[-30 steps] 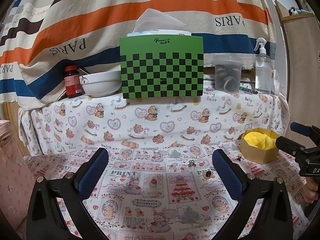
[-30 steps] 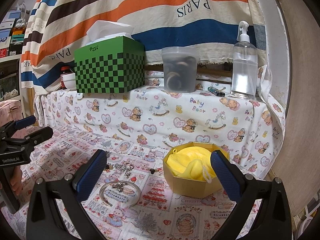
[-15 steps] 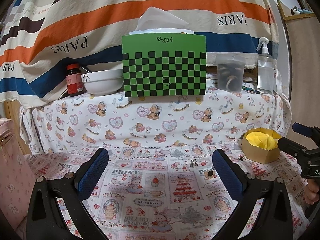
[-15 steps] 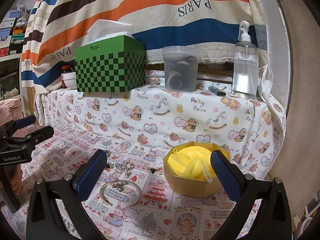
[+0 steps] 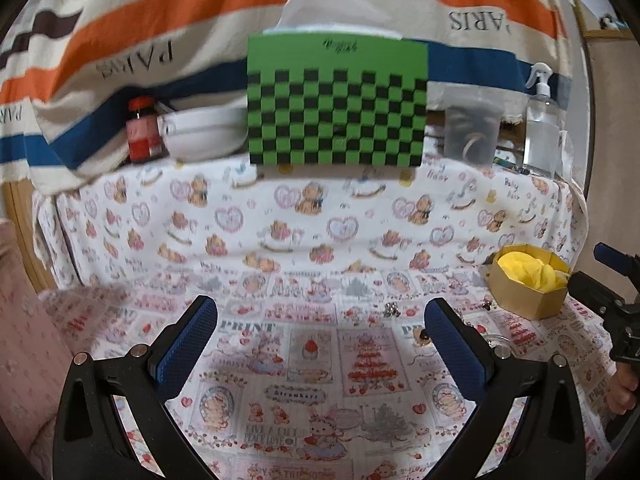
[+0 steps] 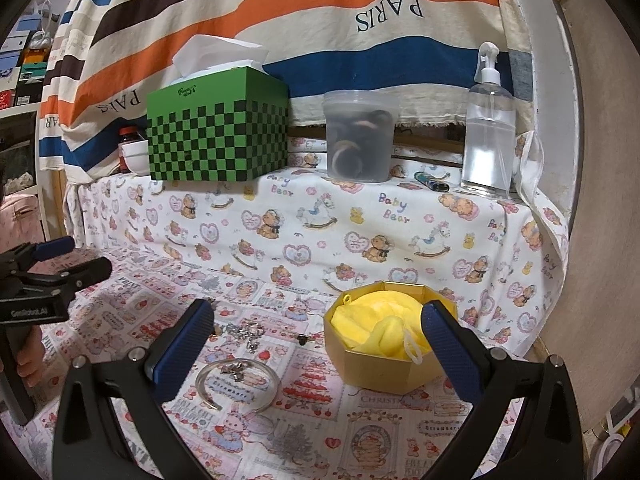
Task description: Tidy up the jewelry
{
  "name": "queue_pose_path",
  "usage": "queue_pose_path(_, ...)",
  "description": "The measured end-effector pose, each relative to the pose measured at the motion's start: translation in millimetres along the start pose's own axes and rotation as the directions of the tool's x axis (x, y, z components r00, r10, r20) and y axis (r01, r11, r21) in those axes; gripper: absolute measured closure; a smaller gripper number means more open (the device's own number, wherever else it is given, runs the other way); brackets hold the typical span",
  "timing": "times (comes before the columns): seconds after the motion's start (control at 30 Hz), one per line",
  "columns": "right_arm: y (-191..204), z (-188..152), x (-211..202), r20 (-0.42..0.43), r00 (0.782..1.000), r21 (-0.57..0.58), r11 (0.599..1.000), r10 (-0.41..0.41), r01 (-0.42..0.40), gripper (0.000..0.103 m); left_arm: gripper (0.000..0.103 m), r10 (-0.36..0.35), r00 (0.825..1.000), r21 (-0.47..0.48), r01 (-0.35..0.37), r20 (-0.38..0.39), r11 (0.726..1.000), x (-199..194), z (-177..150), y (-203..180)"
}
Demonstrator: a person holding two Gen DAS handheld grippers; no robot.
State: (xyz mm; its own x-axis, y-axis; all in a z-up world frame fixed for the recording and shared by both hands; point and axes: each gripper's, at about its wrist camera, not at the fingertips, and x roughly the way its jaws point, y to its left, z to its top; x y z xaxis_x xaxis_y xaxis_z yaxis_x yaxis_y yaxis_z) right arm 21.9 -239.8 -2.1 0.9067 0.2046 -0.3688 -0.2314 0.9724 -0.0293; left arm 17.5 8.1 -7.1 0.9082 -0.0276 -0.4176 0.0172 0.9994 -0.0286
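A gold octagonal box (image 6: 384, 364) lined with yellow cloth (image 6: 376, 322) sits on the printed tablecloth; the left wrist view shows the same box (image 5: 528, 292) at the far right. To its left lie a silver bangle (image 6: 238, 384), a small charm (image 6: 234, 370) inside it, a silver chain cluster (image 6: 248, 332) and a dark ring (image 6: 303, 338). My right gripper (image 6: 318, 354) is open above them, holding nothing. My left gripper (image 5: 320, 344) is open over bare cloth, with small jewelry pieces (image 5: 392, 310) ahead to its right.
On the raised ledge behind stand a green checkered tissue box (image 6: 218, 136), a translucent tub (image 6: 360, 136) of hair ties, a spray bottle (image 6: 488, 120), a white bowl (image 5: 200, 132) and a red-capped jar (image 5: 140, 128). A striped cloth hangs behind. A pink bag (image 5: 20, 320) is at left.
The left gripper has moved forward and tilted toward the ledge, so the tissue box looms larger and its view blurs. The right gripper has barely shifted. Both stay open.
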Motion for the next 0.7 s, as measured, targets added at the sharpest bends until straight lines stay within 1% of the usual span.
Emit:
queue_pose_path(0.23,-2,1,1,-0.005,1.0,0.013,1.0,-0.006,0.006,0.0,0.0,-0.002,0.999,-0.067,0.0,-0.033,0.998,7,-1,13)
queue_pose_path(0.33,-4,1,-1,0.005,1.0,0.021,1.0,-0.007,0.007,0.0,0.0,-0.003,1.0,-0.083,0.0,-0.03,0.997,6,-1,16)
queue_pose_path(0.47,-5,1,-2,0.004,1.0,0.025,1.0,-0.004,0.004,0.0,0.0,0.015,1.0,-0.081,-0.017,-0.014,0.997,2,-1,15)
queue_pose_path(0.5,-5,1,-1,-0.007,1.0,0.028,1.0,0.002,-0.002,0.0,0.0,0.031,0.999,-0.069,-0.031,-0.011,0.997,0,-1,15)
queue_pose_path(0.53,-5,0,0,-0.022,1.0,0.028,1.0,0.009,-0.008,0.0,0.0,0.066,0.998,-0.049,-0.066,-0.001,0.997,-2,-1,15)
queue_pose_path(0.57,-5,1,2,-0.042,0.999,0.027,0.999,0.021,-0.02,0.0,0.0,0.112,0.993,-0.031,-0.111,0.023,0.993,-5,0,14)
queue_pose_path(0.6,-5,1,3,-0.056,0.998,0.03,0.999,0.032,-0.03,0.001,0.0,0.137,0.989,-0.024,-0.136,0.049,0.99,-9,0,14)
queue_pose_path(0.63,-5,0,5,-0.07,0.997,0.032,0.999,0.045,-0.042,0.003,0.0,0.141,0.988,-0.023,-0.14,0.065,0.99,-10,1,15)
queue_pose_path(0.7,-2,-1,9,-0.115,0.989,0.031,0.995,0.095,-0.092,0.005,0.0,0.123,0.99,-0.015,-0.122,0.073,0.992,-13,3,15)
